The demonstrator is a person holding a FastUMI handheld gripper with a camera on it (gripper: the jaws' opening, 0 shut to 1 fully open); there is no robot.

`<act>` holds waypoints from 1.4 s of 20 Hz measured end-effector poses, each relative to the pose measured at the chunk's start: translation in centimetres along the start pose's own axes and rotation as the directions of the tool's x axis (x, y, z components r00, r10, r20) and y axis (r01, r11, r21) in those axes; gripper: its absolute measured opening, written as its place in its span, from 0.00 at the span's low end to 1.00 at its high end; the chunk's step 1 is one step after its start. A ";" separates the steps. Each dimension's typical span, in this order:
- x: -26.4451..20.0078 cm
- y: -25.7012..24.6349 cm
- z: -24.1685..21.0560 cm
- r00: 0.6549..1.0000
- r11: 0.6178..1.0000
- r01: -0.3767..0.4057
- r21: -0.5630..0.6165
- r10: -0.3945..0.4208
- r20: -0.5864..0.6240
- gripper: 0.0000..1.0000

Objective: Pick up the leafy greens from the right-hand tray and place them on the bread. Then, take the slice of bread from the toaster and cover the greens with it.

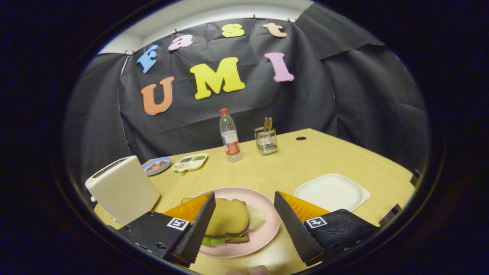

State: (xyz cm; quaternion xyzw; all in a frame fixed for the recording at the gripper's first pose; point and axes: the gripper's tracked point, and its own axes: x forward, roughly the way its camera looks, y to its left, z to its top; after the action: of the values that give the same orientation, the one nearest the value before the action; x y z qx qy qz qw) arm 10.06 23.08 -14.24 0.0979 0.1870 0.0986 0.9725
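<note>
A pink plate (pixel 263 229) lies on the wooden table just ahead of my fingers. On it a brown bread slice (pixel 228 218) covers leafy greens (pixel 214 240), which peek out at its near edge over a lower slice (pixel 238 239); pale greens (pixel 255 217) show at its right. My gripper (pixel 244 202) is open above the plate, one finger on each side of the sandwich, holding nothing. A white toaster (pixel 122 189) stands left of the plate. The white square tray (pixel 329 192) sits to the right, bare.
At the back of the table stand a water bottle (pixel 230 136), a wire holder with sticks (pixel 266 140), a small divided dish (pixel 190 162) and a blue plate with food (pixel 156 165). Black cloth walls the booth.
</note>
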 end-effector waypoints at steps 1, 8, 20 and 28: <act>-1.0 -1.1 1.1 0.999 0.999 0.006 -0.051 -0.004 0.044 0.96; -8.6 -9.4 7.6 0.973 0.978 0.100 -0.185 -0.057 0.224 0.96; -21.6 -15.9 15.7 0.918 0.976 0.171 -0.135 -0.108 0.382 0.95; -23.1 -15.2 16.0 0.915 0.978 0.159 -0.137 -0.094 0.391 0.95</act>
State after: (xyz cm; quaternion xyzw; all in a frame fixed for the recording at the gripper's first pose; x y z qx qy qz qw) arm -2.50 0.74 4.88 0.0217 -0.0093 0.0297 0.9993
